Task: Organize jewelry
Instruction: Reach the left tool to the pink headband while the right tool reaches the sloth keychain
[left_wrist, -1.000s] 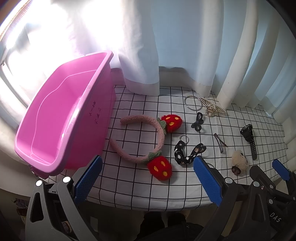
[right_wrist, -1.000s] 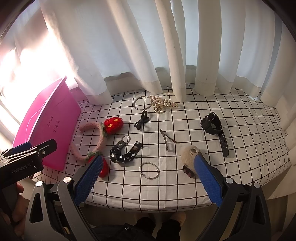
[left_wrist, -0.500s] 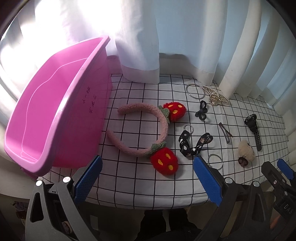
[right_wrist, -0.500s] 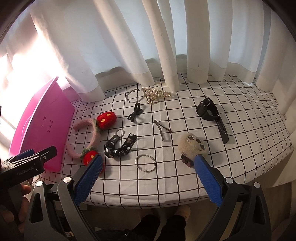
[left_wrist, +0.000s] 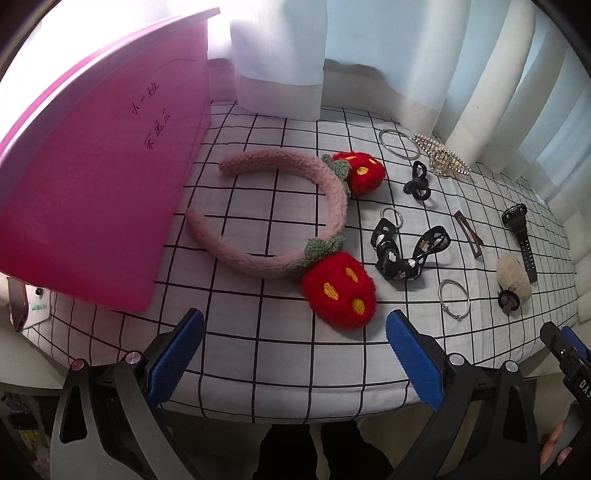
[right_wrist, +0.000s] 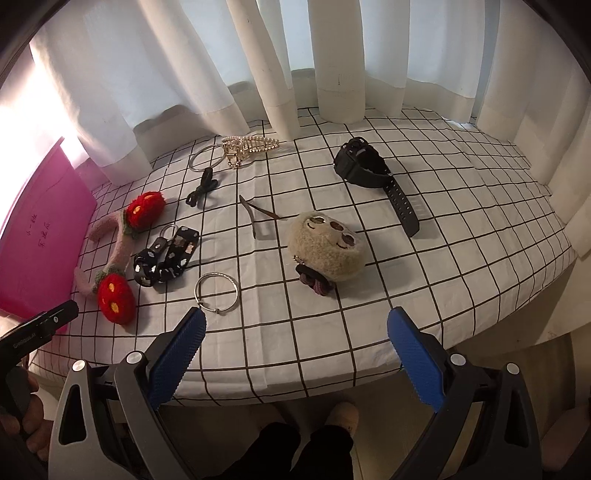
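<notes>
Since a second ago you have brought both grippers lower and closer to the white black-gridded cloth (left_wrist: 280, 354), so the fluffy pink headband with red strawberry pompoms (left_wrist: 280, 221) now fills the centre of the left view and the beige plush hair tie (right_wrist: 327, 247) sits mid-frame in the right one. Your left gripper (left_wrist: 293, 349) and right gripper (right_wrist: 295, 349) both gape wide, holding nothing. All the jewelry lies on the cloth, none visibly in the pink plastic tub (left_wrist: 92, 177) at upper left (its inside is hidden), so sorting looks unstarted.
</notes>
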